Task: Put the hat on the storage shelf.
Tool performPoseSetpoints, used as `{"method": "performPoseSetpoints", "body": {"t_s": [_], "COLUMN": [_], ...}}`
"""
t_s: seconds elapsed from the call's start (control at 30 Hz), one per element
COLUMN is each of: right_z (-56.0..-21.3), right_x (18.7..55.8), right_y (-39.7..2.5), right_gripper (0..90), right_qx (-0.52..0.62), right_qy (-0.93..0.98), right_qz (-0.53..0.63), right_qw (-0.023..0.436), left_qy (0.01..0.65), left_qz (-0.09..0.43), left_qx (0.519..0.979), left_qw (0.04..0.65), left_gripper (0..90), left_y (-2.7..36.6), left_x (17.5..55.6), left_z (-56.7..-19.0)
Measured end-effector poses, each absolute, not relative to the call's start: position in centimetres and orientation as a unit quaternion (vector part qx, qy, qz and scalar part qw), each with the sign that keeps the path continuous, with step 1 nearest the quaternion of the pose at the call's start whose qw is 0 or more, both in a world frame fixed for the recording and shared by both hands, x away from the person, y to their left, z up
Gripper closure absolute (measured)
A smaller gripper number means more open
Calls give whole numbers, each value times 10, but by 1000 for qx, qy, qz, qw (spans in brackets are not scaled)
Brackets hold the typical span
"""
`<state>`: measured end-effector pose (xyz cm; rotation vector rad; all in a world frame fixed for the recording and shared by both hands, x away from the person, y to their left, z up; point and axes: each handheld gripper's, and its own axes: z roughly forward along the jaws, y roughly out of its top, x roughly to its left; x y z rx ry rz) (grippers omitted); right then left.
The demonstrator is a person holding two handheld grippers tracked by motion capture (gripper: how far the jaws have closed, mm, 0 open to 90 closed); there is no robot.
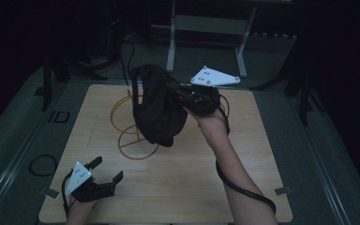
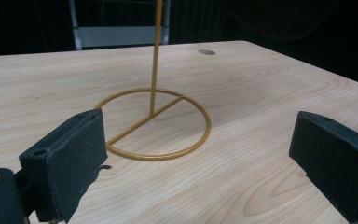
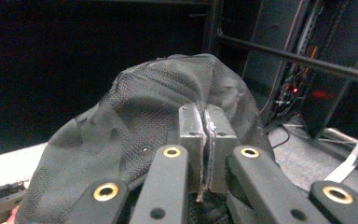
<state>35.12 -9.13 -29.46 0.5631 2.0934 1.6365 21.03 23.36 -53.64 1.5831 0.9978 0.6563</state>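
Note:
A black mesh cap point(image 1: 159, 108) hangs in the air above the table, draped over the upper part of a yellow wire stand point(image 1: 138, 143). My right gripper point(image 1: 187, 96) is shut on the cap's edge; in the right gripper view the jaws press together on the mesh fabric point(image 3: 144, 121) at the right gripper point(image 3: 206, 123). My left gripper point(image 1: 107, 169) rests low at the table's front left, open, its pads point(image 2: 65, 158) wide apart with nothing between them. Ahead of it stands the stand's ring base and upright rod point(image 2: 154, 121).
The wooden table point(image 1: 178, 178) has bare room in front and to the right. A cable loop point(image 1: 42, 165) lies on the floor at the left. A metal frame point(image 1: 206, 28) stands beyond the table's far edge.

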Motion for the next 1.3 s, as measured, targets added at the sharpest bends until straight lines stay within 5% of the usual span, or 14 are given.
{"method": "performPoseSetpoints", "body": {"t_s": [0.3, 0.97, 1.1, 1.13, 1.3], "right_z": [-310, -339, -342, -344, -346], "right_x": [365, 395, 399, 399, 394], "right_y": [-51, -1, -1, 1, 8], "right_gripper": [875, 862, 795, 719, 643], "right_qx": [196, 209, 211, 200, 194], "right_qy": [777, 816, 812, 815, 820], "right_qz": [570, 518, 532, 537, 528], "right_qw": [182, 149, 109, 85, 105], "left_qy": [409, 406, 407, 407, 403], "left_qz": [316, 309, 308, 307, 306], "left_qx": [665, 667, 670, 671, 673], "left_qw": [539, 543, 540, 539, 539], "left_gripper": [47, 50, 51, 51, 51], "left_y": [228, 231, 231, 230, 229], "left_x": [204, 205, 205, 205, 205], "left_z": [-534, -538, -539, -539, -539]}}
